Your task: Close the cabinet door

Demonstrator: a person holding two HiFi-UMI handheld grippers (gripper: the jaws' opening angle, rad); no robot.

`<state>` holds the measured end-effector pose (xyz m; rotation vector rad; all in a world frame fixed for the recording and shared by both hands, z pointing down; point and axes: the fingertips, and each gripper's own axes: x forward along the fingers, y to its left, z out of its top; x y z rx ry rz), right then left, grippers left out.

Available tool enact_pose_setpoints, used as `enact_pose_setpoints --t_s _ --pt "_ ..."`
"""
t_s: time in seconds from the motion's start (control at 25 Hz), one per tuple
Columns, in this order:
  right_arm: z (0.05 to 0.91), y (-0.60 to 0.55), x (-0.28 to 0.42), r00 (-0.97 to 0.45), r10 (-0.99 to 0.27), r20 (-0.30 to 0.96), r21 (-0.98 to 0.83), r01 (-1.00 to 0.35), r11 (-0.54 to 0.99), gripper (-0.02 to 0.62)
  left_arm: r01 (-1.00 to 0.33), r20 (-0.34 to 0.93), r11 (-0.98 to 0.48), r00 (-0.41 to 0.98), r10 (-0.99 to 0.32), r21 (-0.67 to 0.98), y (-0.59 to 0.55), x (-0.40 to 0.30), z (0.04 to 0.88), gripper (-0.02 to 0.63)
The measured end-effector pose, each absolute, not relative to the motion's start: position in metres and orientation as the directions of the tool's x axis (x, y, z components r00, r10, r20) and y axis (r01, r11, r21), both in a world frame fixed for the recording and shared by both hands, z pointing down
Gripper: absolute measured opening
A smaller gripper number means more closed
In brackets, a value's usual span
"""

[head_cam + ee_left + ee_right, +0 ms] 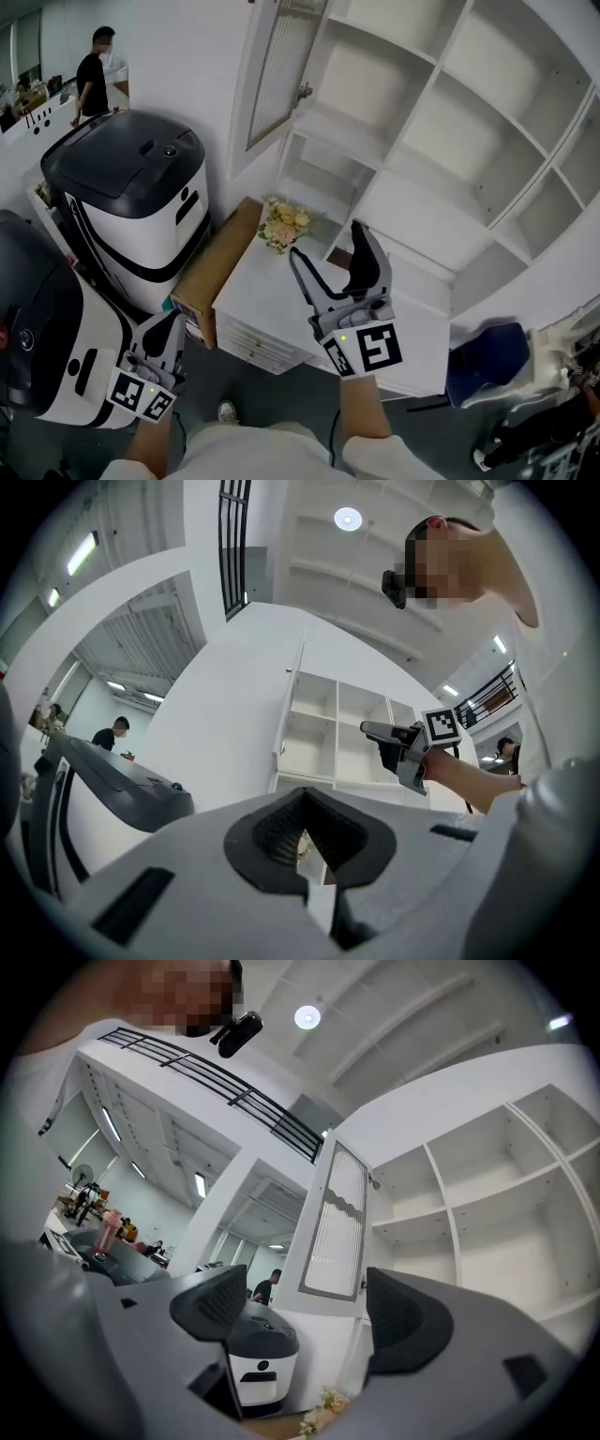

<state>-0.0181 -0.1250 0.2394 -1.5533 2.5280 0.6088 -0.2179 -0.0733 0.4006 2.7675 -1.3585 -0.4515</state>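
The white cabinet door [281, 70] with a ribbed glass panel stands swung open at the left end of the white shelving [450, 122]. In the right gripper view the door [337, 1222] is ahead, between the jaws' line of sight and well beyond them. My right gripper [328, 241] is raised in front of the shelves, open and empty [305, 1312], apart from the door. My left gripper [173, 323] hangs low at the left, shut on nothing [314, 855]. The left gripper view shows the door [291, 714] edge-on and the right gripper [375, 731] beside the shelves.
A black-and-white machine [141, 187] stands left of the cabinet, with a cardboard box [211, 258] leaning beside it. A flower bunch [284, 225] sits on the low white drawer unit [272, 300]. A blue chair [487, 361] is at the right. A person [94, 75] stands far back.
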Motion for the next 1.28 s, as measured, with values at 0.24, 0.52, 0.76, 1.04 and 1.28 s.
enact_pose_setpoints --t_s 0.24,0.52,0.76,1.04,1.28 --pt "0.223 -0.173 -0.037 -0.489 -0.812 -0.317 0.279 -0.867 0.413 0.365 -0.759 -0.232 -0.631 0.592 -0.772 0.161 -0.106 -0.210 0.402 0.005" --pt "0.210 -0.225 -0.064 -0.537 -0.775 -0.333 0.287 -0.841 0.459 0.365 -0.814 -0.253 -0.559 0.513 -0.820 0.158 -0.118 -0.205 0.398 0.005" --pt "0.191 -0.265 -0.089 -0.531 -0.766 -0.362 0.293 -0.845 0.447 0.367 -0.867 -0.260 -0.474 0.427 -0.866 0.153 -0.114 -0.218 0.393 0.005" --pt "0.180 -0.305 -0.125 -0.530 -0.770 -0.356 0.289 -0.846 0.449 0.377 -0.911 -0.231 -0.380 0.340 -0.912 0.159 -0.101 -0.241 0.400 0.005" --pt "0.170 -0.322 -0.141 -0.507 -0.780 -0.367 0.289 -0.859 0.422 0.376 -0.927 -0.226 -0.346 0.310 -0.923 0.142 -0.096 -0.258 0.397 0.005"
